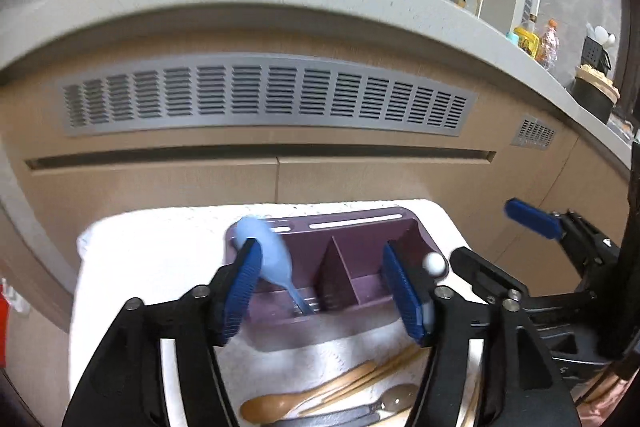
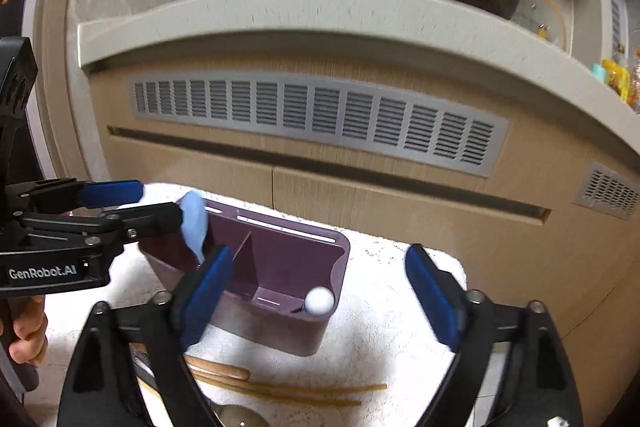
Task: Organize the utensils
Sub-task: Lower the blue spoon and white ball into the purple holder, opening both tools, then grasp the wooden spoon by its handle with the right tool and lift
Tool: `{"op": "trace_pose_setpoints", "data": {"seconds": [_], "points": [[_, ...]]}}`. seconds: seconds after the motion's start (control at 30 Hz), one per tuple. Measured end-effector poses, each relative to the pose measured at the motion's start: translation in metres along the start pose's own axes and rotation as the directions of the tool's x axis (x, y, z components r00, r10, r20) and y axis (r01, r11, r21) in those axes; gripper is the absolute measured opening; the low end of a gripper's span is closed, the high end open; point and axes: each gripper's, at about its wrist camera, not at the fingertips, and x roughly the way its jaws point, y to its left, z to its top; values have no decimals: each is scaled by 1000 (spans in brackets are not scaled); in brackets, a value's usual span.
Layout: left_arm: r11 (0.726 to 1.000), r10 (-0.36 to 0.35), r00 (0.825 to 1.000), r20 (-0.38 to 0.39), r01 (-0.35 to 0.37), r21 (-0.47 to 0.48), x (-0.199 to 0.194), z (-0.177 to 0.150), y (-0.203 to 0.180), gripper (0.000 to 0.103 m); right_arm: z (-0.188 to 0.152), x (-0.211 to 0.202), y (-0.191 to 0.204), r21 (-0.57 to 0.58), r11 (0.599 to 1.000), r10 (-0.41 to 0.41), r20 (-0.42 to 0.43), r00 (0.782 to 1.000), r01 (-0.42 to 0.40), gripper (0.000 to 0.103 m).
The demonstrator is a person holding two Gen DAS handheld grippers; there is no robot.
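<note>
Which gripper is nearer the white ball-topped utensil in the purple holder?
Right. The right gripper is open just in front of the white ball-topped utensil; the left gripper is open by the holder's other end, beside the blue spoon.

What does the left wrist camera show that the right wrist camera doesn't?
Left wrist only: the wooden spoon and dark-handled metal spoon on the white towel.

Right wrist only: a hand holding the left gripper from the side.

Both: the purple caddy, the light blue utensil in its left compartment, the white-knobbed utensil in its right one, wooden chopsticks in front, and the open right gripper.
</note>
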Motion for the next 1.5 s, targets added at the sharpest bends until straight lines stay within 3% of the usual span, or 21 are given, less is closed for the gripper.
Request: {"op": "trace_pose_setpoints", "data": {"seconds": [0.07, 0.13, 0.37, 0.73, 0.8, 0.87, 0.93, 1.0, 1.13, 1.27, 1.5], "points": [[1000, 2, 1000, 13, -2, -2, -13, -5, 0, 71, -5, -14, 3, -4, 1000, -10, 29, 1000, 11, 103], [1000, 3, 1000, 7, -3, 2, -22, -13, 1, 73, -12, -22, 7, -14, 1000, -9, 39, 999, 9, 103], [995, 89, 996, -1, -89, 36, -49, -56, 27, 79, -50, -28, 31, -120, 993, 2, -48, 999, -7, 103], [984, 160, 967, -199, -171, -43, -59, -144, 96, 79, -102, -9, 84, -275, 941, 145, -193, 971, -195, 100], [987, 143, 964, -225, -157, -46, -63, -158, 99, 79, -105, -4, 95, -294, 931, 159, -208, 965, -216, 88], [992, 81, 962, -260, -102, -68, -63, -169, 99, 79, -107, 3, 103, -298, 919, 186, -246, 951, -257, 78], [995, 18, 957, -289, -47, -93, -61, -177, 97, 79, -108, 14, 109, -293, 911, 205, -284, 937, -289, 63], [994, 0, 953, -302, -32, -100, -60, -182, 93, 79, -107, 27, 118, -280, 906, 221, -328, 918, -318, 43], [998, 23, 959, -283, -40, -55, -61, -182, 79, 79, -101, 53, 133, -262, 886, 268, -388, 882, -384, 42], [999, 24, 962, -273, -32, -23, -66, -182, 75, 79, -96, 65, 153, -316, 849, 281, -408, 869, -423, 43], [995, 15, 964, -266, -41, -92, -77, -184, 93, 79, -93, 94, 176, -374, 787, 294, -471, 832, -490, 50]]}}
